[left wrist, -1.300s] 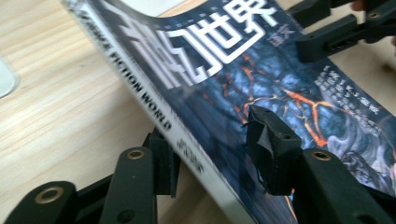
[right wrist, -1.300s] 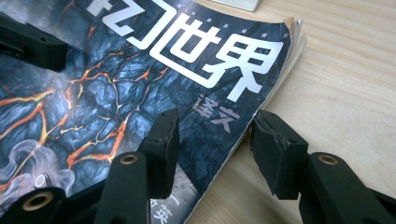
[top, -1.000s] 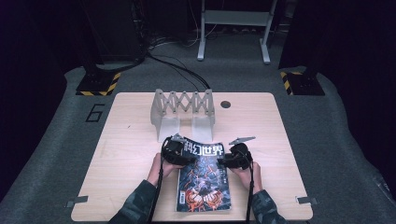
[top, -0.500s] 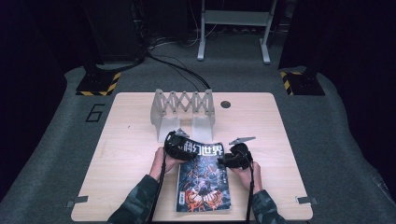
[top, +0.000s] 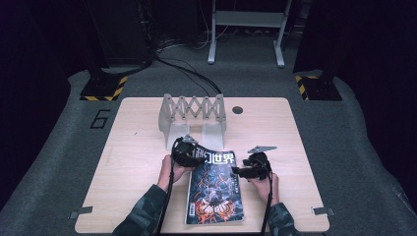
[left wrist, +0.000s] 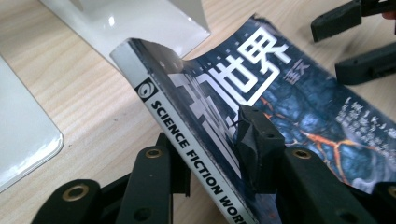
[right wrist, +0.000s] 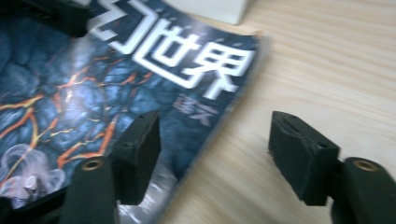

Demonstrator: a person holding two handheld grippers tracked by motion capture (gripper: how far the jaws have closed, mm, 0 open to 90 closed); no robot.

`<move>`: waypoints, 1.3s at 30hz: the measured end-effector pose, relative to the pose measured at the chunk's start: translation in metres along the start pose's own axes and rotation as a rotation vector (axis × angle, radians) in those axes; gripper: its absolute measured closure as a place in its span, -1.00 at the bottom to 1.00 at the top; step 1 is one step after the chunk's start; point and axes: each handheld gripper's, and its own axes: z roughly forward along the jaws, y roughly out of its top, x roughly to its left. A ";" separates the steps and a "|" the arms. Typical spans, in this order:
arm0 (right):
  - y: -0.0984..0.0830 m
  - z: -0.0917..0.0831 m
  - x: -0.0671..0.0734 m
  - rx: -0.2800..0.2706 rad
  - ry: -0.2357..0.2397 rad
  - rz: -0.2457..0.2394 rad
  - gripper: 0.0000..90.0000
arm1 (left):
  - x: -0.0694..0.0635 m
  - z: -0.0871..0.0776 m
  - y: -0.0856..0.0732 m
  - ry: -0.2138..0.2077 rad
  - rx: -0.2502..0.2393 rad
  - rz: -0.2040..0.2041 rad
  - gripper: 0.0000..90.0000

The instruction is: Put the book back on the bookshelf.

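A dark blue science fiction magazine lies face up on the wooden table in front of the person. My left gripper is at its top left corner. In the left gripper view my left gripper has just been closing and now pinches the magazine at the spine, whose corner is lifted off the table. My right gripper is at the magazine's right edge. Its jaws have just been opening: my right gripper stands open astride the magazine's edge, with neither pad pressing on it.
A white accordion file rack stands just beyond the magazine, its base close to the lifted corner. A small dark round hole sits in the table behind it. Cables trail from both grippers toward the person.
The left gripper has crept slightly away from the person at the magazine's top left corner. The right hand and the magazine stay where they were.
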 end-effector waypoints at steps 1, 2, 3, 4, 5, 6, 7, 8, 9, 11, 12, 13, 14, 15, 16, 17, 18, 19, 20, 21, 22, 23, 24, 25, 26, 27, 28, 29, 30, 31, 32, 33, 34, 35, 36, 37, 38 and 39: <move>0.000 0.000 0.000 0.000 0.000 0.000 -0.31 | -0.001 -0.001 0.000 -0.003 -0.013 -0.005 0.49; -0.003 -0.009 -0.009 -0.032 -0.038 0.005 -0.34 | -0.001 -0.003 0.000 -0.014 -0.027 -0.011 0.52; -0.005 -0.012 -0.012 -0.037 -0.047 0.013 -0.36 | -0.002 -0.006 0.000 -0.015 -0.046 -0.012 0.53; -0.007 -0.016 -0.015 -0.047 -0.069 0.019 -0.39 | -0.002 -0.006 0.000 -0.015 -0.046 -0.012 0.54; -0.008 -0.020 -0.019 -0.052 -0.095 0.022 -0.42 | -0.004 -0.010 0.001 -0.016 -0.062 -0.013 0.55; -0.010 -0.023 -0.022 -0.053 -0.120 0.022 -0.44 | -0.004 -0.010 0.001 -0.016 -0.062 -0.013 0.55; -0.010 -0.023 -0.022 -0.053 -0.120 0.022 -0.44 | -0.004 -0.012 0.001 -0.017 -0.071 -0.015 0.55; -0.012 -0.025 -0.025 -0.054 -0.142 0.028 -0.47 | -0.005 -0.014 0.002 -0.011 -0.082 -0.017 0.56; -0.014 -0.027 -0.031 -0.059 -0.165 0.028 -0.48 | -0.006 -0.016 0.003 -0.012 -0.082 -0.018 0.57; -0.018 -0.028 -0.037 -0.057 -0.190 0.044 -0.52 | -0.007 -0.020 0.005 -0.007 -0.095 -0.019 0.59; -0.021 -0.028 -0.041 -0.053 -0.201 0.062 -0.54 | -0.008 -0.024 0.006 0.000 -0.106 -0.015 0.61; -0.022 -0.028 -0.043 -0.059 -0.203 0.055 -0.54 | -0.008 -0.027 0.007 0.004 -0.108 -0.005 0.61; -0.022 -0.028 -0.044 -0.070 -0.205 0.065 -0.55 | -0.008 -0.027 0.007 0.004 -0.108 -0.005 0.62; -0.022 -0.028 -0.044 -0.070 -0.205 0.065 -0.55 | -0.008 -0.029 0.008 0.010 -0.111 0.008 0.62; -0.022 -0.028 -0.045 -0.068 -0.211 0.068 -0.57 | -0.009 -0.031 0.008 0.011 -0.121 0.004 0.62; -0.022 -0.027 -0.045 -0.072 -0.219 0.064 -0.59 | -0.011 -0.032 0.009 0.007 -0.127 -0.005 0.63; -0.022 -0.027 -0.044 -0.072 -0.224 0.062 -0.60 | -0.011 -0.034 0.009 0.007 -0.131 0.001 0.63; -0.023 -0.026 -0.044 -0.075 -0.227 0.057 -0.62 | -0.013 -0.036 0.010 0.003 -0.138 -0.005 0.64; -0.023 -0.026 -0.044 -0.072 -0.233 0.055 -0.63 | -0.014 -0.037 0.010 -0.001 -0.142 -0.008 0.65; -0.023 -0.026 -0.044 -0.072 -0.236 0.051 -0.64 | -0.015 -0.039 0.012 -0.001 -0.150 0.003 0.66; -0.023 -0.025 -0.042 -0.074 -0.238 0.063 -0.65 | -0.015 -0.041 0.012 -0.003 -0.147 0.005 0.66; -0.023 -0.024 -0.043 -0.080 -0.239 0.047 -0.66 | -0.016 -0.043 0.013 -0.005 -0.156 0.010 0.67; -0.023 -0.024 -0.042 -0.078 -0.242 0.059 -0.66 | -0.018 -0.045 0.015 -0.008 -0.164 0.009 0.67; -0.024 -0.024 -0.043 -0.084 -0.244 0.051 -0.66 | -0.018 -0.047 0.016 -0.009 -0.170 0.016 0.68; -0.024 -0.024 -0.043 -0.087 -0.243 0.050 -0.66 | -0.019 -0.048 0.017 -0.008 -0.173 0.015 0.69; -0.024 -0.024 -0.044 -0.094 -0.241 0.047 -0.66 | -0.020 -0.051 0.018 -0.011 -0.181 0.022 0.69; -0.025 -0.024 -0.045 -0.098 -0.235 0.056 -0.66 | -0.021 -0.052 0.018 -0.012 -0.189 0.017 0.70; -0.025 -0.025 -0.045 -0.099 -0.233 0.057 -0.66 | -0.021 -0.054 0.019 -0.017 -0.189 0.016 0.71; -0.025 -0.025 -0.045 -0.102 -0.229 0.060 -0.66 | -0.020 -0.055 0.020 -0.013 -0.198 0.025 0.72; -0.025 -0.025 -0.046 -0.103 -0.231 0.057 -0.66 | -0.021 -0.056 0.020 -0.016 -0.204 0.015 0.72; -0.025 -0.025 -0.046 -0.103 -0.231 0.057 -0.66 | -0.020 -0.058 0.021 -0.012 -0.204 0.026 0.72; -0.025 -0.024 -0.045 -0.102 -0.234 0.057 -0.66 | -0.021 -0.060 0.022 -0.016 -0.216 0.019 0.73; -0.024 -0.024 -0.045 -0.099 -0.236 0.060 -0.66 | -0.021 -0.062 0.023 -0.018 -0.215 0.028 0.75; -0.025 -0.024 -0.046 -0.102 -0.232 0.059 -0.66 | -0.023 -0.064 0.024 -0.022 -0.223 0.015 0.76; -0.024 -0.025 -0.046 -0.100 -0.227 0.063 -0.66 | -0.023 -0.068 0.027 -0.032 -0.223 0.029 0.77; -0.024 -0.025 -0.046 -0.100 -0.227 0.063 -0.66 | -0.023 -0.068 0.027 -0.032 -0.223 0.029 0.77; -0.025 -0.025 -0.048 -0.107 -0.220 0.057 -0.66 | -0.024 -0.070 0.028 -0.035 -0.222 0.034 0.77; -0.025 -0.026 -0.048 -0.111 -0.211 0.074 -0.66 | -0.024 -0.072 0.029 -0.042 -0.228 0.036 0.78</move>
